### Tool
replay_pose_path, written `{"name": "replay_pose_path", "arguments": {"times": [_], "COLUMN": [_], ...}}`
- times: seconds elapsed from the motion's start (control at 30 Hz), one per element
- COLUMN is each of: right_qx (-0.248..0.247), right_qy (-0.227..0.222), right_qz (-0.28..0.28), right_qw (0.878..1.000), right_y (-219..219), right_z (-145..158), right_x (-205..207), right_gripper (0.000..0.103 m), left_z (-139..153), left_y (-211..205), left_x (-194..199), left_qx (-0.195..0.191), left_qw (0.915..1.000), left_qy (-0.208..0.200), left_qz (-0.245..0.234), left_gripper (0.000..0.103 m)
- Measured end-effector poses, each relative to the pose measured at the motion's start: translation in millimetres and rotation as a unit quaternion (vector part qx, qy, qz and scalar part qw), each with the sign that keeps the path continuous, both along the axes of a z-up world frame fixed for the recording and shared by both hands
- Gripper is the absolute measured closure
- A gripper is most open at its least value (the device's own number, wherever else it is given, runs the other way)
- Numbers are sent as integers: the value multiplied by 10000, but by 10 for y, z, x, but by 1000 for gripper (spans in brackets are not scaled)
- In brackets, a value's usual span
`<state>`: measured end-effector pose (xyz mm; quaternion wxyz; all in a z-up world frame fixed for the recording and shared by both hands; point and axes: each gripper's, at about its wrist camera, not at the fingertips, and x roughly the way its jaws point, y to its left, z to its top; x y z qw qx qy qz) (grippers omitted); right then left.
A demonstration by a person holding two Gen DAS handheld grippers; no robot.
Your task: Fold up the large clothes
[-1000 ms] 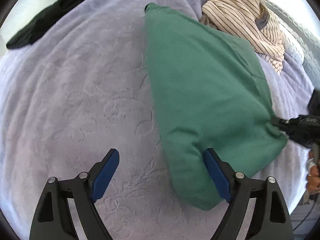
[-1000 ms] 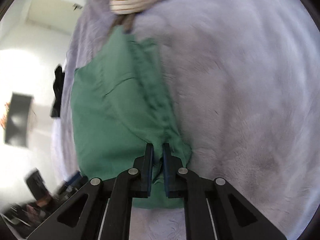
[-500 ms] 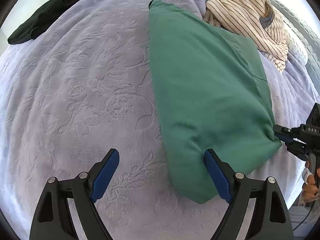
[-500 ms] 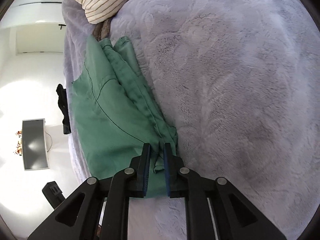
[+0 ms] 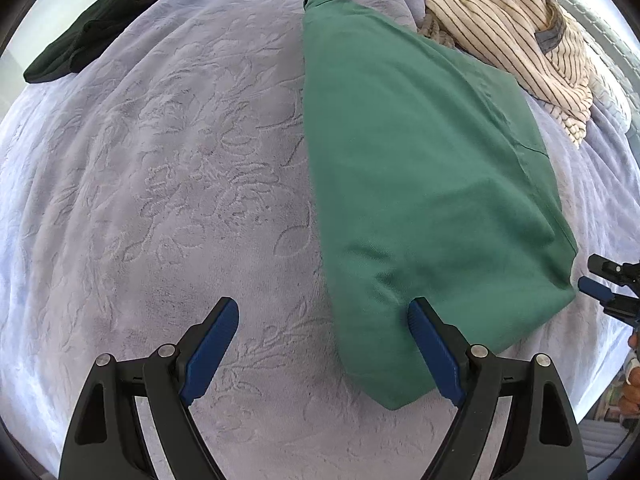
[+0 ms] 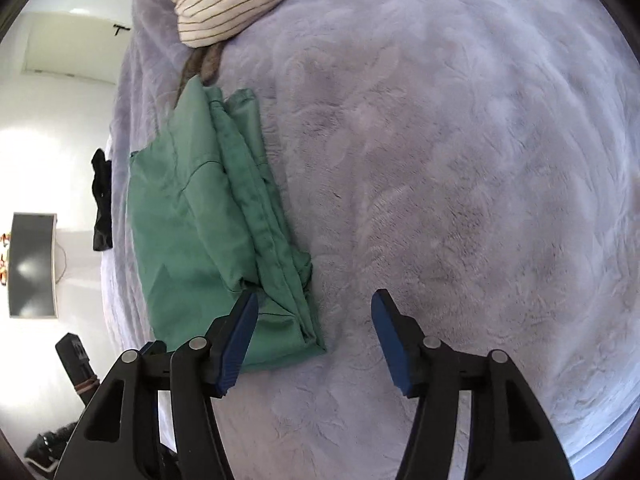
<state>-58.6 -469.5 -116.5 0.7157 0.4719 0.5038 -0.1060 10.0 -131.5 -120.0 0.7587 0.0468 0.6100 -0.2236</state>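
Observation:
A folded green garment [image 5: 420, 168] lies flat on the lavender bedspread [image 5: 168, 184]. My left gripper [image 5: 322, 330] is open and empty above the bedspread, its right finger over the garment's near left edge. My right gripper [image 6: 314, 322] is open and empty beside the garment's layered edge [image 6: 256, 216], which lies to its left. The right gripper also shows in the left wrist view [image 5: 604, 284], just off the garment's right corner.
A striped cream garment [image 5: 516, 28] is heaped at the far right, past the green one. A black garment [image 5: 96, 28] lies at the far left of the bed. In the right wrist view a wall monitor [image 6: 32, 264] stands beyond the bed edge.
My right gripper opened and let go of the green garment's corner, which now lies on the bed. The left gripper stayed open, the view shifting slightly.

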Motion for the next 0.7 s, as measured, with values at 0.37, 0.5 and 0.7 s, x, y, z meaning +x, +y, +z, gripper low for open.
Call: {"name": "replay_pose_path", "arguments": {"times": [0.37, 0.5, 0.7], "right_qx": [95, 71, 92], "right_qy": [-126, -171, -400], "right_qz": [246, 365, 556], "right_qw": [9996, 9992, 9976], "right_y": [61, 36, -79], "right_z": [51, 87, 170], "right_x": [189, 287, 564], "right_gripper": [30, 29, 29], "left_z": [14, 42, 139], "left_y": [-93, -106, -144], "left_x": [15, 89, 325], "left_qx": [49, -141, -489], "left_qw": [9999, 9999, 9987], "left_qy": [-8, 28, -118], "left_qz": [-94, -81, -119], "left_gripper": [15, 15, 15]}}
